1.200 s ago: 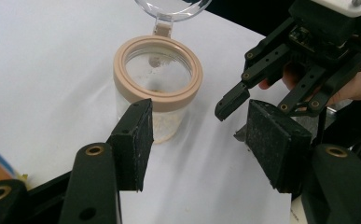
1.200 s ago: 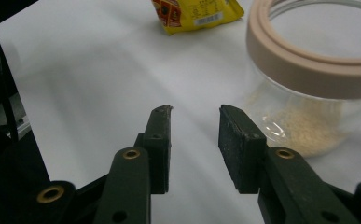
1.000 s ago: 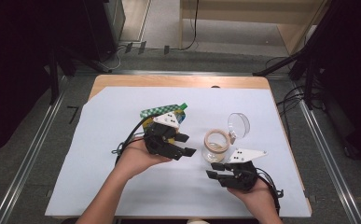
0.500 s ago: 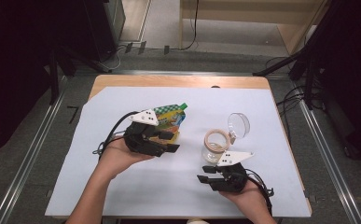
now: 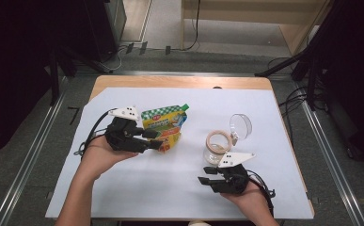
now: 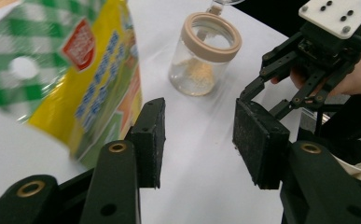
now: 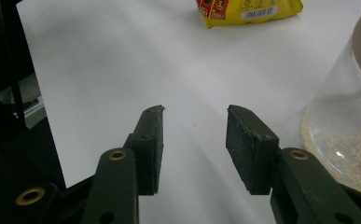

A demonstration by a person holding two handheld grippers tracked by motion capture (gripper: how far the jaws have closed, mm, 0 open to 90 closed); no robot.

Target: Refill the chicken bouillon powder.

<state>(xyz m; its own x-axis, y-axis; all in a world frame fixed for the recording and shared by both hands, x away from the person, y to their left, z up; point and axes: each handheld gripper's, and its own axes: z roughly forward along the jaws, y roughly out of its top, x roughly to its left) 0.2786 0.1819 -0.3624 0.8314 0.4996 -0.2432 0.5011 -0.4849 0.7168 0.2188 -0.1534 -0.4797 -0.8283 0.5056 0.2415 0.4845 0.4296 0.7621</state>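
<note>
Nearest of all, at the right of the worktop (image 5: 137, 197), the right gripper (image 5: 207, 181) sits in the person's hand with its fingers (image 7: 243, 140) partly apart and nothing between them; they have just been opening. Just beyond it stands a clear glass jar (image 5: 216, 147) with a beige rim, lid off, holding a thin layer of pale grains at the bottom. A round clear lid (image 5: 240, 125) stands at the jar's far right, seemingly joined to its rim. Over on the left, a little farther back, the left gripper (image 5: 155, 140) points right, its fingers (image 6: 151, 135) partly apart with only bare white worktop between them; they have just been closing. A yellow and green pouch (image 5: 165, 126) lies just beside its finger ends, at the far side, not gripped; the green spout points to the far right.
</note>
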